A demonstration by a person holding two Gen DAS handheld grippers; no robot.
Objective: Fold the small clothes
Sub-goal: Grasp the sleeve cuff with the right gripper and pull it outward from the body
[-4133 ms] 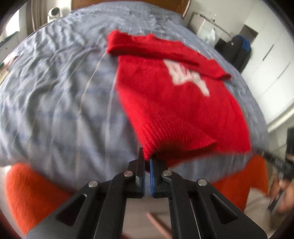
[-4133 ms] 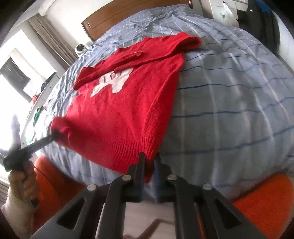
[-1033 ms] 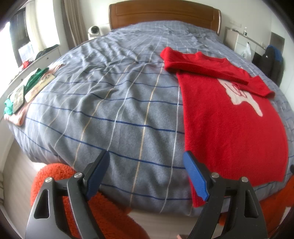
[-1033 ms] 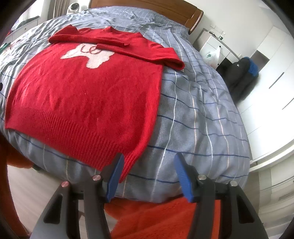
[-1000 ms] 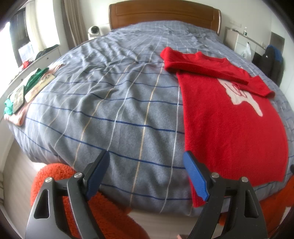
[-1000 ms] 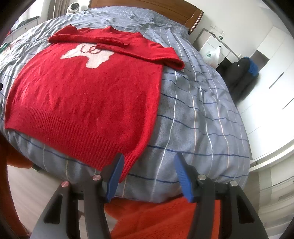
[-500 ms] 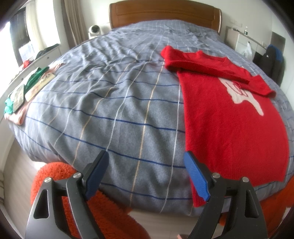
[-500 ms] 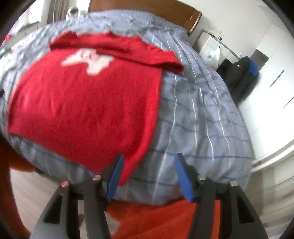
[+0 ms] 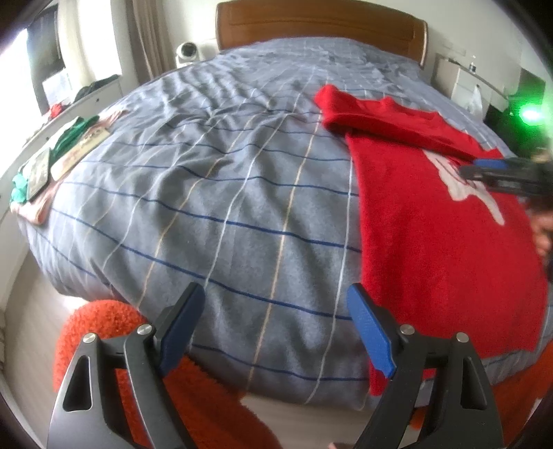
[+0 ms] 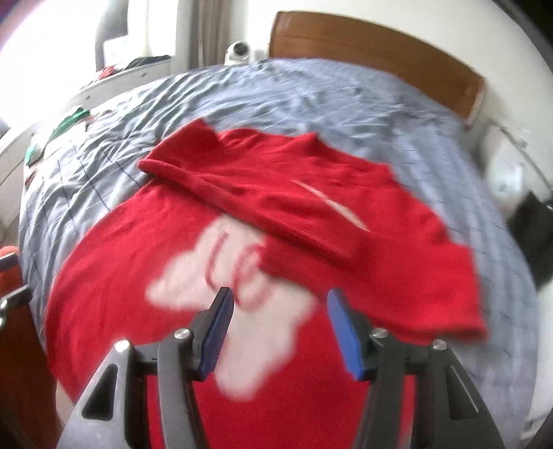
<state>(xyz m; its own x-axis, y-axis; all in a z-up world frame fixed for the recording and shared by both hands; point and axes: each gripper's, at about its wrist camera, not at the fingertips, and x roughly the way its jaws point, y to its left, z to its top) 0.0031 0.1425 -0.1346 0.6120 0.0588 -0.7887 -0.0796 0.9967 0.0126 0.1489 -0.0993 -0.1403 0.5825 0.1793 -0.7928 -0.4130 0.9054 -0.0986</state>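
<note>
I find the red sweater [image 10: 242, 248] lying flat on the grey checked bedspread [image 9: 214, 193], its sleeves folded across the chest above a white motif [image 10: 238, 311].

My left gripper [image 9: 276, 331] has its blue-padded fingers [image 9: 369, 331] spread wide with nothing between them but bedspread. The sweater's near left edge and lower corner lie just beside the right-hand finger, running past its outer side; I see no contact there. An orange shaggy rug [image 9: 103, 321] shows below and left of the left-hand finger, at the bed's foot. Folded green and pink items [image 9: 52, 162] sit well away to the far left, at the bed's edge.

My right gripper [image 10: 280, 328] is over the sweater's front, fingers [image 10: 217, 331] partly apart and clamping nothing. The white motif sits directly between and just ahead of the fingertips; the folded sleeves lie further ahead. This view is blurred, so I cannot tell whether the pads touch the knit. In the left view the right gripper [image 9: 501, 172] shows side-on over the motif, a hand behind it. The wooden headboard [image 9: 321, 24] stands far beyond both.
</note>
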